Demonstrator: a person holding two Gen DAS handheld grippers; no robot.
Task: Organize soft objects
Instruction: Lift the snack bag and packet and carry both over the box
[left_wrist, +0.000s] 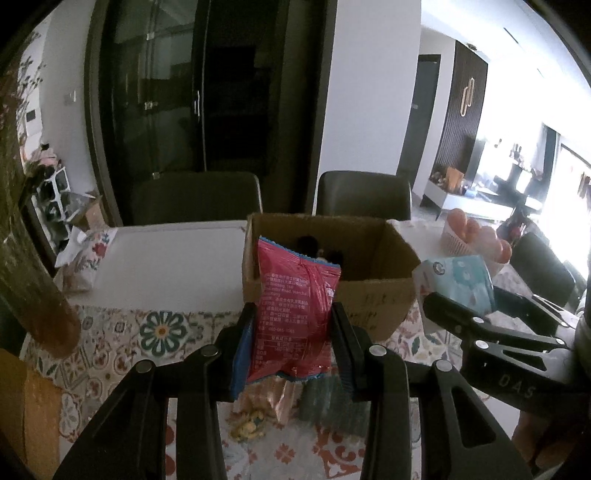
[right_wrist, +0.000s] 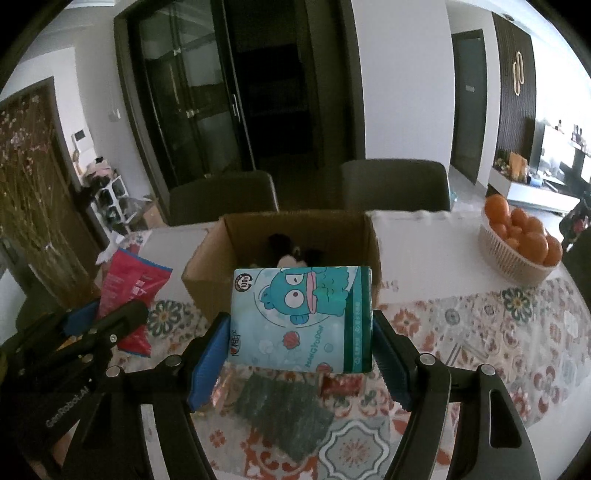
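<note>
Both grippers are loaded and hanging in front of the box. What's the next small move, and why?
Probably carry both forward until they hang over the open cardboard box. The left gripper is shut on the red snack bag, and the right gripper on the blue tissue pack, both short of the box's near wall. A plush toy already lies inside, with room around it.

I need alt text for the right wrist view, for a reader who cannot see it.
The right hand-held gripper holds a blue tissue pack above a patterned tablecloth, before an open cardboard box. At left, the left hand-held gripper holds a red snack bag.
</note>
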